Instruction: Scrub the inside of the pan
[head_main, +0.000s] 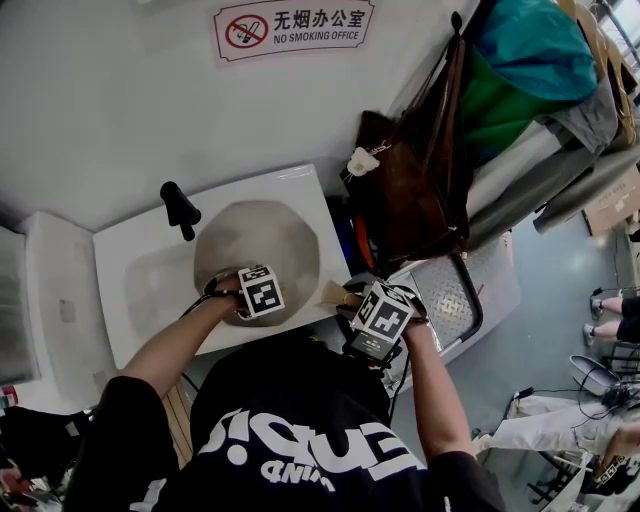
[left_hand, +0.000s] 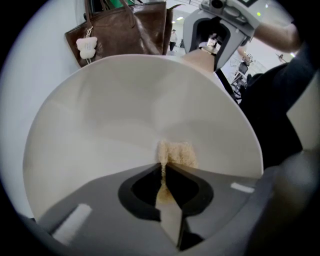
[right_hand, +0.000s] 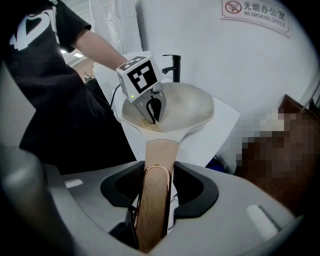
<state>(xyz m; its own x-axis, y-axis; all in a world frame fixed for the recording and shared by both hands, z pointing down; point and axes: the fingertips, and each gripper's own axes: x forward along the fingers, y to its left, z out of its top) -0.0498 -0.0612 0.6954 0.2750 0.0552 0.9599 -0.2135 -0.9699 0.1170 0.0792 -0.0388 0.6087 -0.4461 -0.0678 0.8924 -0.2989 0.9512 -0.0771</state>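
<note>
A cream-white pan (head_main: 262, 240) sits in the white sink (head_main: 120, 270), seen from inside in the left gripper view (left_hand: 125, 110) and farther off in the right gripper view (right_hand: 187, 107). My left gripper (head_main: 252, 300) is shut on a small tan scrub pad (left_hand: 175, 152) pressed against the pan's inner wall. My right gripper (head_main: 360, 305) is shut on the pan's wooden handle (right_hand: 156, 195), whose near end lies between the jaws. The left gripper (right_hand: 152, 112) with its marker cube shows inside the pan in the right gripper view.
A black faucet (head_main: 180, 210) stands at the sink's back left. A brown leather bag (head_main: 405, 190) hangs right of the sink, with clothes above it. A metal step platform (head_main: 460, 290) lies at the right. A no-smoking sign (head_main: 295, 28) is on the wall.
</note>
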